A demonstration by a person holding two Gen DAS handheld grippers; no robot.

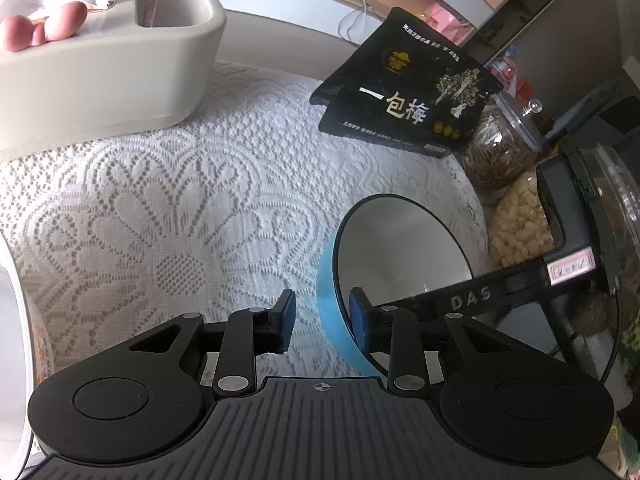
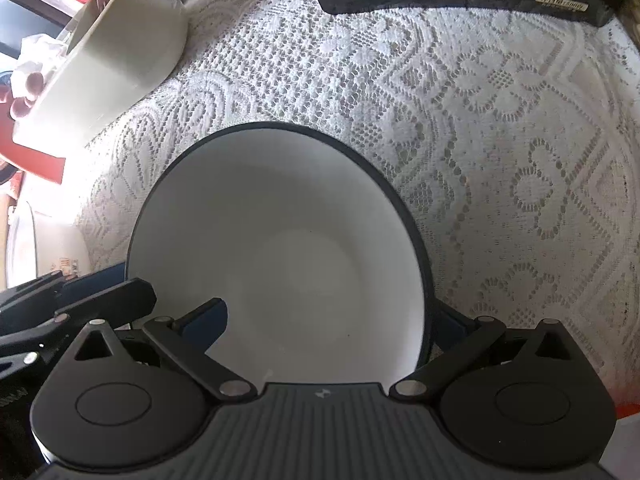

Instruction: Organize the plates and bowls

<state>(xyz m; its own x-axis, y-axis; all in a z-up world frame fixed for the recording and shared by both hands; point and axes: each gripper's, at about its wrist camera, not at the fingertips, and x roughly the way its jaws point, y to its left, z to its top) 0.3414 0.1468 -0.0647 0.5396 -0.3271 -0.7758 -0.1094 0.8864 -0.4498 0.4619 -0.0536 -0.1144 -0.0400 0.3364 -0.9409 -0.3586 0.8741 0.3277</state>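
Note:
A bowl (image 1: pixel 400 248), blue outside, white inside with a dark rim, is over the lace tablecloth (image 1: pixel 160 208). My left gripper (image 1: pixel 322 320) straddles the bowl's near rim: one blue pad is outside the blue wall and the other is inside, with a small gap left. In the right wrist view the bowl (image 2: pixel 280 248) fills the middle. My right gripper (image 2: pixel 332 320) is open wide, one finger inside the bowl and the other outside its right rim. The other gripper's black body (image 1: pixel 560 264) shows at the bowl's far side.
A beige tissue holder (image 1: pixel 100 60) stands at the back left. A black snack bag (image 1: pixel 404 88) and clear jars (image 1: pixel 504 148) stand at the back right. A white dish with an orange pattern (image 1: pixel 24 320) is at the left edge.

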